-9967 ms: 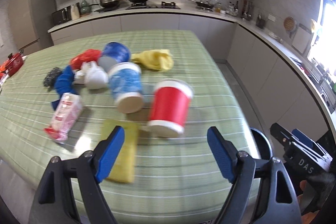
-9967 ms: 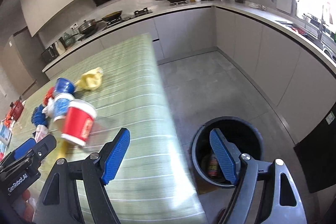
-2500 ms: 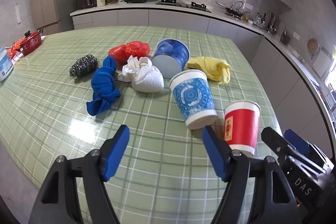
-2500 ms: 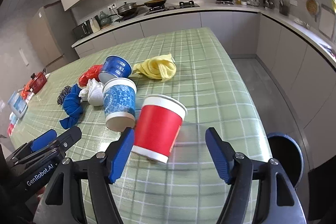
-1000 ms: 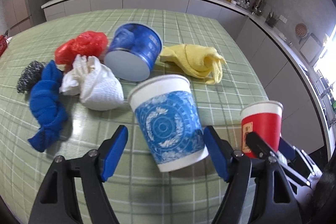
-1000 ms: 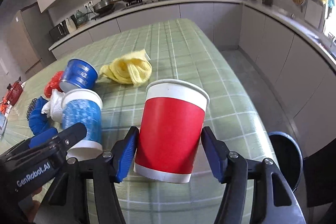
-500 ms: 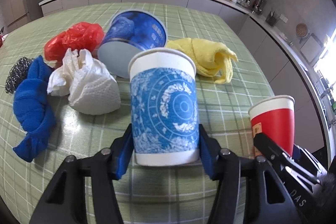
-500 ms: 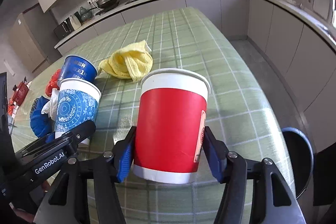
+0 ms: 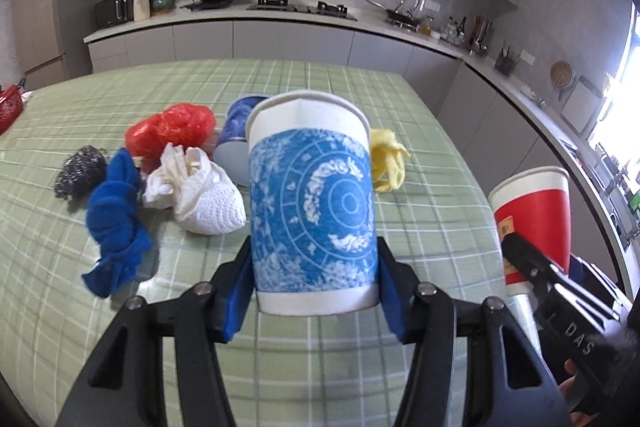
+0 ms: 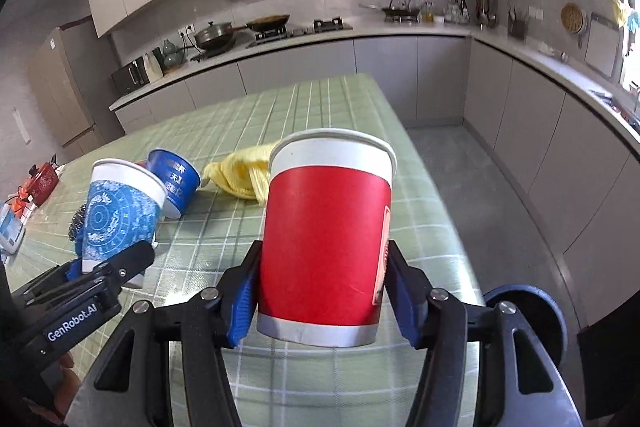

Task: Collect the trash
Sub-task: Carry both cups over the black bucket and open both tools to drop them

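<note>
My left gripper (image 9: 314,269) is shut on a blue patterned paper cup (image 9: 312,195), its blue pads pressed on both sides near the base, and holds it upright just above the green checked table (image 9: 280,367). In the right wrist view my right gripper (image 10: 324,285) grips a red paper cup (image 10: 326,239) upright, its jaws still closing on it. Each cup also shows in the other view: the red cup (image 9: 532,219) at right, the blue patterned cup (image 10: 120,215) at left.
On the table lie a red plastic bag (image 9: 172,131), crumpled white paper (image 9: 204,195), a blue cloth (image 9: 116,219), a steel scourer (image 9: 78,171), a tipped blue tub (image 10: 174,183) and a yellow cloth (image 10: 244,179). A black bin (image 10: 532,323) stands on the floor off the table's right edge.
The left jaws closed onto the blue patterned cup, which now stands upright between them. Both grippers rose a little, carrying their cups off the table.
</note>
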{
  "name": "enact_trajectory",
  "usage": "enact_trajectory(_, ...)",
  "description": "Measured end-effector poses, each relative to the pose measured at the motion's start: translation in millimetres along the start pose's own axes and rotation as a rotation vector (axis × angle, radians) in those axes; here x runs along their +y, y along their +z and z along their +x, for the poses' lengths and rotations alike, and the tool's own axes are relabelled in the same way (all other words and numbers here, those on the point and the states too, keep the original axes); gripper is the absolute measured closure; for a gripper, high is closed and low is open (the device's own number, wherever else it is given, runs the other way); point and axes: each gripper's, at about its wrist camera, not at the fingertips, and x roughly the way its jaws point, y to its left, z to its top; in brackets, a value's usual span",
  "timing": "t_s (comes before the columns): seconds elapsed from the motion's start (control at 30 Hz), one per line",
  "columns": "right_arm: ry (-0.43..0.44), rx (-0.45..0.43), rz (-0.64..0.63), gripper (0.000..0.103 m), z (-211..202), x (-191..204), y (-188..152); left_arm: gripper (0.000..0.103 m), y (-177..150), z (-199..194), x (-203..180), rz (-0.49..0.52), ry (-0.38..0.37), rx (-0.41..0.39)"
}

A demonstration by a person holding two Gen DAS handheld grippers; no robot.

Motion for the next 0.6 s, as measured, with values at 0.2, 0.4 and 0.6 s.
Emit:
enact_trajectory(0.2, 0.001, -0.037, -0.016, 0.043, -29.4, -15.6, -6.0, 0.047, -16.2, -15.9, -4.0, -0.014, 0.015, -0.013)
enact_trajectory(0.4, -0.050, -0.058, 0.034, 0.043, -58.6, -38.3, -21.4, 0.047, -22.7, -23.4, -19.3, 0.037, -0.027, -0.012)
enact_trajectory(0.6, -0.145, -0.040, 0.057, 0.043, -82.6, -54.6, -45.3, 0.047, -40.9, -26.7, -33.0, 0.064, -0.105, 0.005)
